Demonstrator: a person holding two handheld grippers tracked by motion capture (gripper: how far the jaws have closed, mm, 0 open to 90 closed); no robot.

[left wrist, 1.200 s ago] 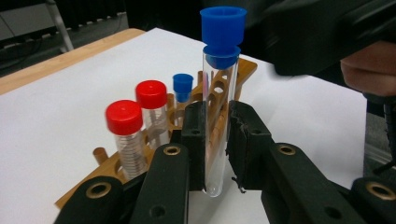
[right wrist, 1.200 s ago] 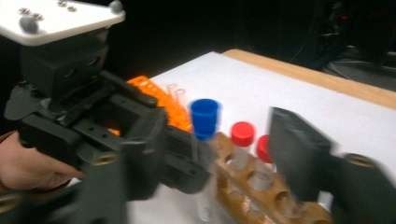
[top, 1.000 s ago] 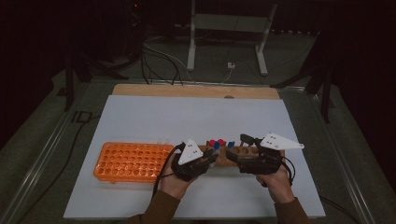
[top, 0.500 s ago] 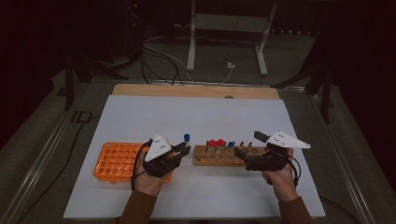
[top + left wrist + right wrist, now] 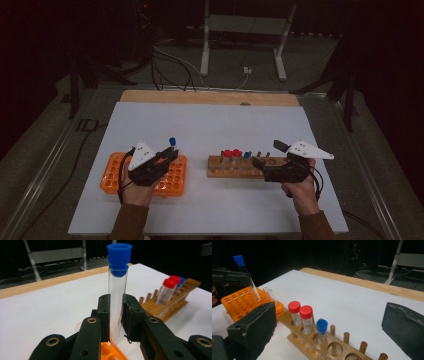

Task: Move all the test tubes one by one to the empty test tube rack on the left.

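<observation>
Two racks sit on the white mat point(image 5: 210, 125), and I read them from the left. Orange rack point(image 5: 112, 172) lies at the left near edge, partly under my left hand. Left gripper point(image 5: 170, 154) hangs over its right part, jaws clamped on a clear tube point(image 5: 117, 305) with a blue cap. In the left gripper view the tube stands upright between the pads, cap well above them, its foot just over an orange hole; whether it touches the rack I cannot tell. In the right gripper view the same tube looks slightly tilted, and two uncapped clear tubes point(image 5: 270, 295) stand in the orange rack just beside it.

Wooden rack point(image 5: 240, 167) sits right of centre, well apart from the orange one. It holds two red-capped tubes point(image 5: 300, 315) side by side, then one blue-capped tube point(image 5: 322, 331), then empty holes and pegs toward the right.

Right gripper point(image 5: 265, 160) is at the wooden rack's right end. Its jaws have just been opening and now stand wide apart, nothing between them.
</observation>
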